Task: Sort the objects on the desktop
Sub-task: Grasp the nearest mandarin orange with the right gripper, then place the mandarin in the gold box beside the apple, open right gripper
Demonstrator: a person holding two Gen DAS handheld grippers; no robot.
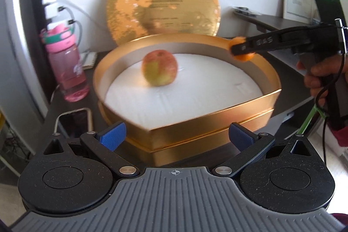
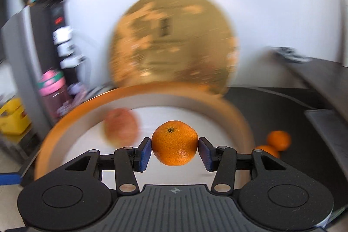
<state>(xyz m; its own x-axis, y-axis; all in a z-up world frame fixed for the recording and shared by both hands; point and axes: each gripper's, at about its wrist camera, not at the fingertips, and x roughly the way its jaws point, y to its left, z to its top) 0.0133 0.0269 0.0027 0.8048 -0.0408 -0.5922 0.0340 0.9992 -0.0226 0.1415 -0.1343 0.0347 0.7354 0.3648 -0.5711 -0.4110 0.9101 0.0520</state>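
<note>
My right gripper (image 2: pixel 175 150) is shut on a tangerine (image 2: pixel 174 142), its blue pads pressing both sides. In the left wrist view that same right gripper (image 1: pixel 240 49) reaches in from the right and holds the tangerine (image 1: pixel 237 40) over the far right rim of the gold box (image 1: pixel 195 123). A red-and-green apple (image 1: pixel 159 67) lies on the white lining inside the box; it shows blurred as the apple (image 2: pixel 121 126) in the right wrist view. Two more tangerines (image 2: pixel 278 140) lie on the dark desk right of the box. My left gripper (image 1: pixel 176 134) is open and holds nothing, at the box's near edge.
The round gold lid (image 1: pixel 163 3) leans against the wall behind the box. A pink water bottle (image 1: pixel 66 64) stands at the left and a phone (image 1: pixel 74 121) lies near the left front. A raised dark shelf (image 1: pixel 271 23) runs along the right. A hand (image 1: pixel 319 73) holds the right gripper.
</note>
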